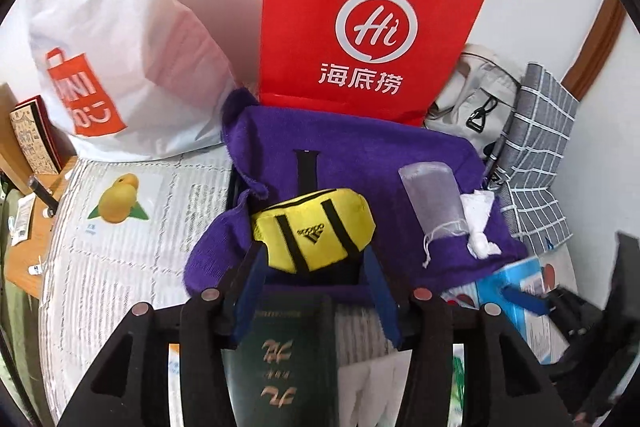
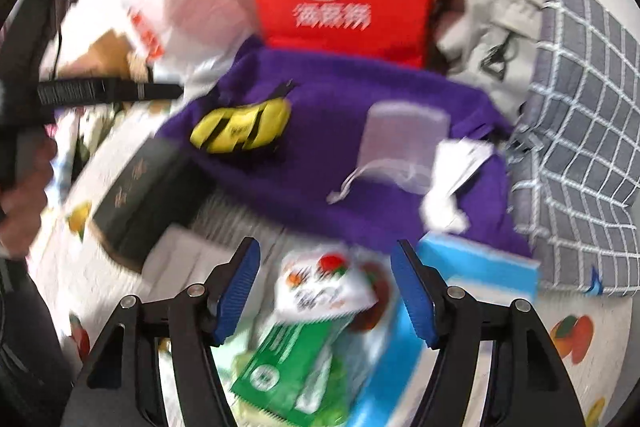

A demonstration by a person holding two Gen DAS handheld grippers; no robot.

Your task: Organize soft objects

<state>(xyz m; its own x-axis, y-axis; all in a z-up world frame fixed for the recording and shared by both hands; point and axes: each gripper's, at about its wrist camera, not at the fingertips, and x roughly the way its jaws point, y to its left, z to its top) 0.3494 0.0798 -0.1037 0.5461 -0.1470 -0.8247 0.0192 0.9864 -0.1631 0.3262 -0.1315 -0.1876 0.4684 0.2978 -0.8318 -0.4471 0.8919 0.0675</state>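
A small yellow bag with black stripes lies on a purple towel. My left gripper is open, its blue pads on either side of the bag's near end; I cannot tell if they touch it. A translucent drawstring pouch and crumpled white tissue lie to the right on the towel. In the blurred right wrist view the yellow bag, towel, pouch and tissue show ahead. My right gripper is open and empty above a snack packet.
A red paper bag and a white plastic bag stand behind the towel. A grey bag and checked cloth lie right. A dark green booklet, a blue box and a green packet lie near.
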